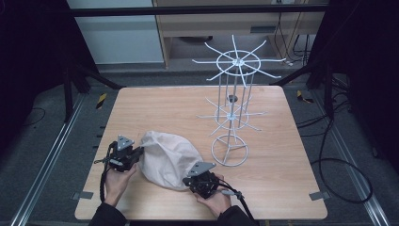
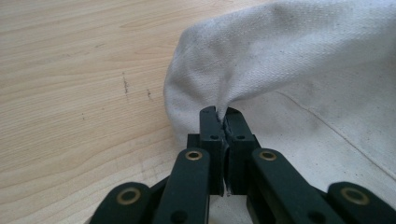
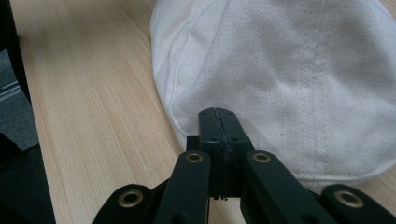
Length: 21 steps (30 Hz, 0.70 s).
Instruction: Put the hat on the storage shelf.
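Note:
A white cloth cap [image 1: 167,157] lies on the wooden table [image 1: 155,108] near its front edge. My left gripper [image 1: 139,151] is at the cap's left side. In the left gripper view a raised fold of the cap [image 2: 289,56] is pinched in the left gripper [image 2: 220,114], whose jaws are shut on it. At the cap's front right edge sits my right gripper [image 1: 187,180]. In the right gripper view, the right gripper [image 3: 217,114] has its jaws pressed together, their tips over the rim of the cap [image 3: 289,70]. No fabric is visible between those jaws.
A tall white wire rack [image 1: 233,113] with two tiers of radiating hooks stands on a ring base at the table's right half, just right of the cap. Black frame legs and cables lie on the floor around the table.

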Available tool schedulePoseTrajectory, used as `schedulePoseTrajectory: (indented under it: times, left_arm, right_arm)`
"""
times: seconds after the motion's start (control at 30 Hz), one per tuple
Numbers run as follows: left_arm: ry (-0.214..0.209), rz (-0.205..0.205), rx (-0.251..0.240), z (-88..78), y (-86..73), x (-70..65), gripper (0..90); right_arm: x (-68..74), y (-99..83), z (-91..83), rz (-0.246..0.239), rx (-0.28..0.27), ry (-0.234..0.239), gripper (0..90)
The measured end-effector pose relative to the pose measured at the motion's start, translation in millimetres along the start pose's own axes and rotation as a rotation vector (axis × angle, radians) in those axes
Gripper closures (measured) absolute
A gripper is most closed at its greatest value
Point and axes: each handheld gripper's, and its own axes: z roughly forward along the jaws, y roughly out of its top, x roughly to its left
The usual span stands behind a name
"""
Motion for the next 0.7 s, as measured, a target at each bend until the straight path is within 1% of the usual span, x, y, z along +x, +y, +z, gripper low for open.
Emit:
schedulePoseTrajectory:
  times: [0.07, 0.13, 0.17, 0.2, 0.23, 0.27, 0.3, 0.33, 0.37, 0.4, 0.43, 0.47, 0.53, 0.57, 0.6, 0.63, 0.67, 0.7]
  left_arm:
    - [0.001, -0.011, -0.020, -6.7, -1.2, 2.2, 79.1]
    - [-0.014, -0.021, -0.038, -15.4, -2.0, 3.1, 74.9]
    - [-0.014, -0.021, -0.038, -15.4, -2.0, 3.1, 72.9]
    - [-0.009, -0.011, -0.045, -22.2, -2.9, 2.5, 71.4]
    - [-0.008, -0.002, -0.052, -32.4, -5.3, 0.2, 71.2]
    - [-0.011, -0.003, -0.055, -38.1, -7.6, -2.2, 71.8]
    - [-0.011, -0.003, -0.055, -38.1, -7.6, -2.2, 75.6]
    - [-0.032, 0.006, -0.047, -46.7, -14.2, -8.9, 80.3]
    - [-0.032, 0.006, -0.047, -46.7, -14.2, -8.9, 84.1]
    - [-0.045, 0.019, -0.034, -48.8, -20.0, -14.9, 88.8]
    - [-0.066, 0.039, 0.002, -47.2, -28.8, -23.9, 89.3]
    - [-0.066, 0.039, 0.002, -47.2, -28.8, -23.9, 89.5]
    - [-0.086, 0.057, 0.046, -39.8, -38.1, -35.1, 89.6]
    - [-0.084, 0.077, 0.083, -31.8, -42.4, -44.0, 89.6]
    - [-0.081, 0.083, 0.099, -28.0, -43.6, -47.0, 89.6]
    - [-0.081, 0.083, 0.099, -28.0, -43.6, -47.0, 89.6]
    - [-0.077, 0.081, 0.111, -21.2, -45.1, -49.9, 89.6]
    - [-0.077, 0.081, 0.111, -21.2, -45.1, -49.9, 89.6]
  right_arm:
    - [-4.2, -0.2, -7.7, 0.011, -0.022, -0.011, 90.0]
    - [-9.4, 0.5, -16.3, 0.024, -0.050, -0.028, 90.0]
    - [-9.4, 0.5, -16.3, 0.024, -0.050, -0.028, 90.0]
    - [-17.2, 2.2, -25.0, 0.027, -0.084, -0.068, 90.0]
    - [-20.3, 2.7, -27.0, 0.033, -0.093, -0.082, 90.0]
    - [-25.0, 3.1, -28.4, 0.042, -0.104, -0.106, 90.0]
    - [-25.0, 3.1, -28.4, 0.042, -0.104, -0.106, 90.0]
    - [-35.1, 3.0, -27.4, 0.074, -0.124, -0.144, 90.0]
    - [-35.1, 3.0, -27.4, 0.074, -0.124, -0.144, 90.0]
    - [-44.2, 1.7, -21.7, 0.087, -0.124, -0.176, 90.0]
    - [-46.1, 1.0, -19.3, 0.092, -0.120, -0.185, 90.0]
    - [-46.1, 1.0, -19.3, 0.092, -0.120, -0.185, 90.0]
    - [-50.7, -2.1, -13.0, 0.089, -0.110, -0.217, 90.0]
    - [-54.0, -4.7, -8.7, 0.092, -0.096, -0.241, 90.0]
    - [-55.7, -5.9, -7.2, 0.093, -0.093, -0.249, 90.0]
    - [-55.7, -5.9, -7.2, 0.093, -0.093, -0.249, 90.0]
    - [-57.2, -7.5, -5.5, 0.094, -0.084, -0.258, 90.0]
    - [-57.2, -7.5, -5.5, 0.094, -0.084, -0.258, 90.0]
